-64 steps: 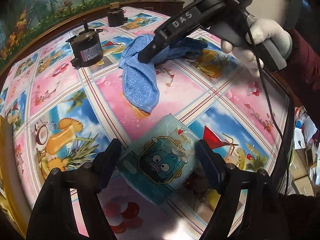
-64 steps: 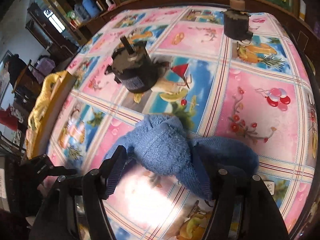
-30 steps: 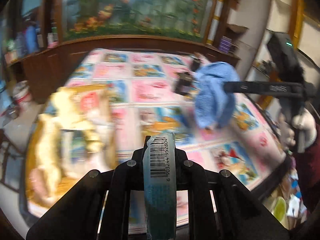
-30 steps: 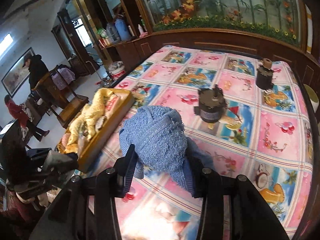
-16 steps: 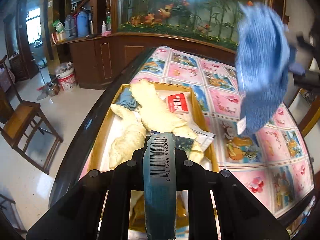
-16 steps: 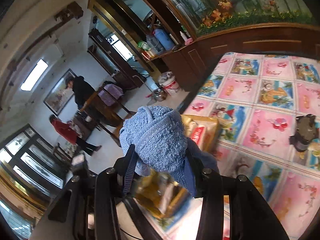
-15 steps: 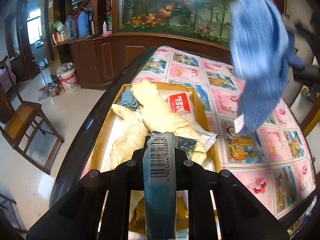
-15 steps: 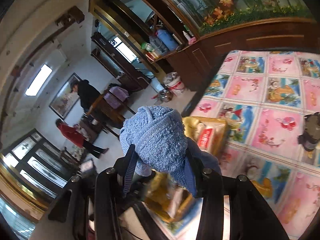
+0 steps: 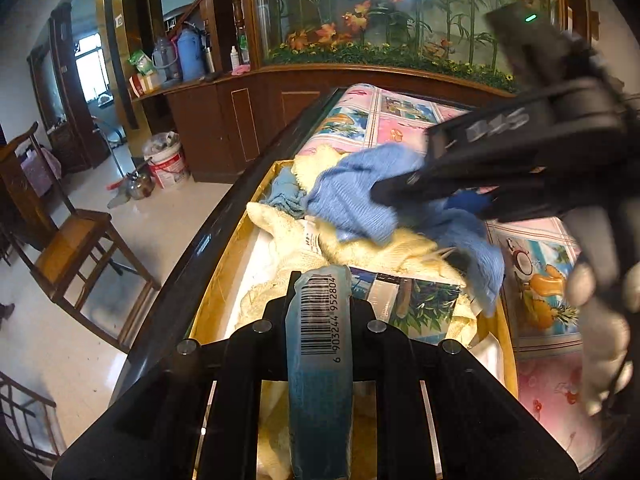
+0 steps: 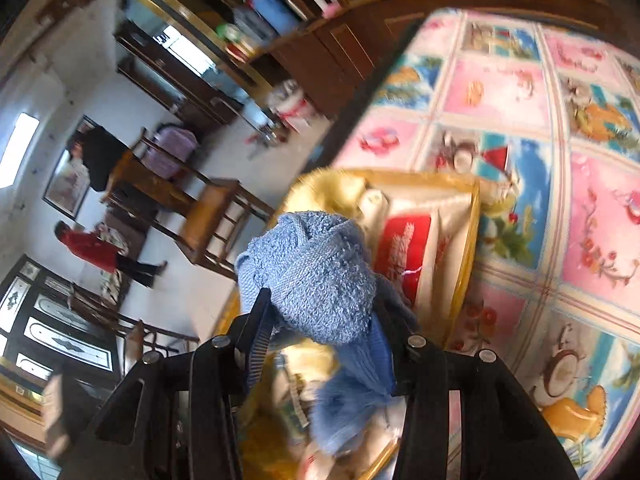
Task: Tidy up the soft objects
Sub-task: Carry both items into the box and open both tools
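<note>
A teal packet with a barcode [image 9: 320, 360] stands edge-on in my left gripper [image 9: 320, 292], which is shut on it just above the near end of the yellow tray [image 9: 216, 292]. The tray holds cream towels [image 9: 360, 248], a small blue cloth [image 9: 284, 196] and flat packets. My right gripper [image 10: 320, 312] is shut on a bunched blue towel [image 10: 316, 276]. In the left wrist view that blue towel [image 9: 356, 200] hangs low over the cream towels from the right gripper [image 9: 384, 192], held by a gloved hand [image 9: 600, 320].
The tray sits at the table's dark left edge [image 9: 192, 240], on a pink-and-blue patterned cloth [image 10: 520, 92]. Beside the table stand a wooden chair [image 9: 76, 240] and a bucket [image 9: 168, 160]. A red-and-white packet [image 10: 404, 248] lies in the tray. Two people [image 10: 96, 248] stand far off.
The right gripper has swung left and down, bringing the blue towel from above the table onto the tray's pile. My left gripper has come closer to the tray and lower, still holding the packet.
</note>
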The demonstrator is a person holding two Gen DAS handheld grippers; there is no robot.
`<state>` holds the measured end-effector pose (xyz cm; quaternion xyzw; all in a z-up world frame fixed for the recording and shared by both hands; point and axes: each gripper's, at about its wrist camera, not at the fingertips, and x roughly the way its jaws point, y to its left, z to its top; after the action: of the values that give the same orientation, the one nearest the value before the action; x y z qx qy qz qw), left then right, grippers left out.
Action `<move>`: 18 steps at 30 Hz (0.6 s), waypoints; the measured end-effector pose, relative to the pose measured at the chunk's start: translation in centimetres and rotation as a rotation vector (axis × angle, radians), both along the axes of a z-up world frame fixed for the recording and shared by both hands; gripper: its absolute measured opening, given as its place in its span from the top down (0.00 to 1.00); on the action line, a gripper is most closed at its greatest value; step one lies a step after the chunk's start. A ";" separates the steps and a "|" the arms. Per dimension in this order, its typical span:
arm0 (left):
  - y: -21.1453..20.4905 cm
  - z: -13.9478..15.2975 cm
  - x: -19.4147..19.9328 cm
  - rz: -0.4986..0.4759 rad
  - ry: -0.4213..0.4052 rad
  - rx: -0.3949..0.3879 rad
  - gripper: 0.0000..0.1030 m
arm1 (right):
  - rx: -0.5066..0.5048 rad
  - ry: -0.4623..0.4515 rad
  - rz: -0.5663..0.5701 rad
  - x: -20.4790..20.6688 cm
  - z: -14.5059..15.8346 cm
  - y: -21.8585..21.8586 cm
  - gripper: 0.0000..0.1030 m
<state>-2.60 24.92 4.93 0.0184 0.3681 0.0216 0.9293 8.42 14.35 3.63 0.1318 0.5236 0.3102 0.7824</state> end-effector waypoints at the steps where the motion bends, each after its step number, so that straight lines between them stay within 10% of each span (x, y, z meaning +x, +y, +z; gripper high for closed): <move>1: -0.1 -0.1 0.0 -0.005 0.002 0.000 0.87 | 0.005 0.004 -0.002 0.2 -0.4 0.1 0.56; 9: -0.7 0.0 0.0 0.003 0.006 0.009 0.83 | -0.060 -0.105 0.058 -0.9 1.0 1.8 0.44; 15: -0.9 0.9 -0.8 0.061 -0.022 0.024 0.47 | 0.014 -0.187 0.053 -1.8 3.5 0.5 0.39; 18: -0.8 1.7 -1.5 0.072 -0.054 0.008 0.45 | 0.048 -0.221 0.049 -2.2 4.7 -0.6 0.38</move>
<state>-4.10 24.07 6.60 0.0084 0.3434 0.0571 0.9374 6.21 13.77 8.29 0.1026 0.4295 0.3542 0.8244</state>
